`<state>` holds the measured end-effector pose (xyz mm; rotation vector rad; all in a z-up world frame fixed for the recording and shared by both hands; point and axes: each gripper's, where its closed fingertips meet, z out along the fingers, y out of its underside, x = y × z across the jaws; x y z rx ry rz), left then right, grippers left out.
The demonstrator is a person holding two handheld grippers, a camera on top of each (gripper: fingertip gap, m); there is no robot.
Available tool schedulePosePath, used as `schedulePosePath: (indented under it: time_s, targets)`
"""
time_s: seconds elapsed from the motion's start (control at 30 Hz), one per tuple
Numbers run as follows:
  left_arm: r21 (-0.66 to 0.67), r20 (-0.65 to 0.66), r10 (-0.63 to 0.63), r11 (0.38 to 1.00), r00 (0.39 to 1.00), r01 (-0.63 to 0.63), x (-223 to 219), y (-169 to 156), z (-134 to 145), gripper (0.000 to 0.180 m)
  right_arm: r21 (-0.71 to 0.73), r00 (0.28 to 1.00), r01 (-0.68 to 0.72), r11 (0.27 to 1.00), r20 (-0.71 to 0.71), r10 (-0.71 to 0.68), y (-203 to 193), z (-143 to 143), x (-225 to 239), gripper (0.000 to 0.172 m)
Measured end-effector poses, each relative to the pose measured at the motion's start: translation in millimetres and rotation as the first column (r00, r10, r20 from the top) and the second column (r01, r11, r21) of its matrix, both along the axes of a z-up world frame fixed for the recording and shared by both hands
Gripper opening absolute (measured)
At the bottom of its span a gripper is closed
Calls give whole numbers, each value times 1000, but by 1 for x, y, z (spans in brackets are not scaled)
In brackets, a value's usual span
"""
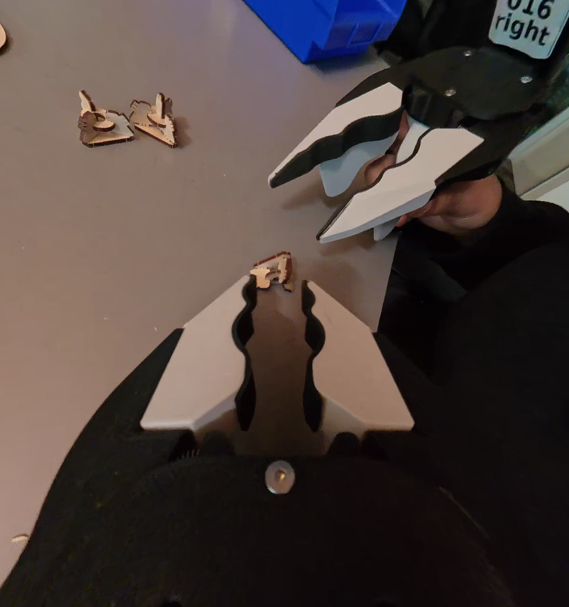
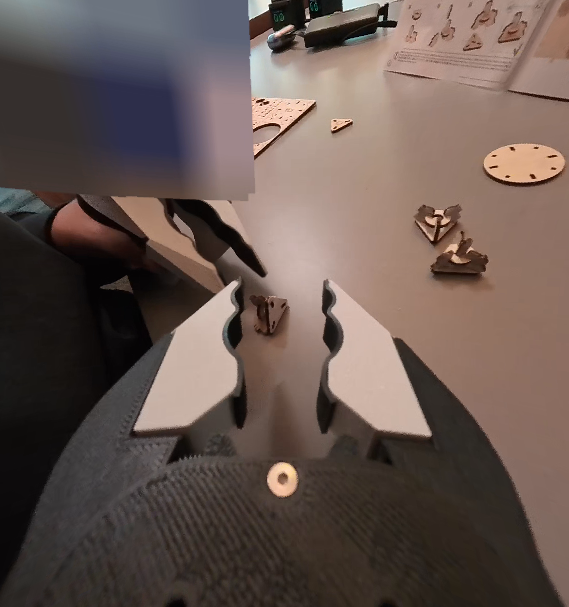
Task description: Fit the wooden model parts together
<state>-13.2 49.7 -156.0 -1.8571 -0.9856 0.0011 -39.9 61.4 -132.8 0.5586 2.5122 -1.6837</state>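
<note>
Left gripper [image 1: 278, 282]: jaws partly open, nothing clamped; a small triangular laser-cut wooden piece with slotted-in parts [image 1: 274, 271] lies on its side on the grey tabletop [image 1: 145, 230] right at the tips, seems to brush the left fingertip [image 1: 248, 284], clear gap to the other, so not held. Right gripper [image 2: 282, 284]: jaws wide open, empty; same small wooden piece [image 2: 270, 313] seen on the table between and below its fingers, nearer the left one, no pad on it. In left wrist view the right gripper [image 1: 294, 210] hovers just beyond the piece, w/ a hand [image 1: 453, 207] in a black sleeve behind it. Further out: two more assembled triangular wooden pieces [image 2: 450, 239] side by side, well apart from both grippers; a round wooden disc w/ slots [image 2: 524, 162]; a flat wooden triangle [image 2: 341, 124]; a laser-cut wooden sheet w/ holes [image 2: 283, 115]; printed instruction sheets [image 2: 457, 42]; a blue plastic bin [image 1: 325, 23] at the far edge; dark electronic devices [image 2: 338, 23] at the back
</note>
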Motion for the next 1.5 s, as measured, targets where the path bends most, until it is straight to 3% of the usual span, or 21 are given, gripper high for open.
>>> schedulePosePath:
  time_s: [0.1,0.37,0.67,0.87,1.13,1.33,1.5]
  targets:
    - [-18,2,-30,999,1000,30,2,5,-2,6,-5,1000,5,1000,4,-5,0,0,-1,44]
    - [-50,7,-42,998,999,42,-1,9,-6,2,8,1000,-3,1000,24,3,-1,-3,-1,42]
    - [-91,37,-35,995,999,38,-12,-1,0,1,-59,997,24,998,79,-19,4,4,-7,41]
    - [-251,121,-89,961,989,117,-11,-15,-3,1,-120,993,34,992,115,-20,7,11,-10,41]
    - [-293,221,-155,931,963,217,-23,-4,-4,10,-180,988,42,983,156,-14,11,18,-13,38]
    - [-280,227,-153,936,962,215,-30,3,-5,14,-247,987,79,966,153,-42,18,27,-18,30]
    - [-224,130,-90,967,987,117,-34,-8,14,14,-309,984,113,944,168,-63,26,35,-23,0]
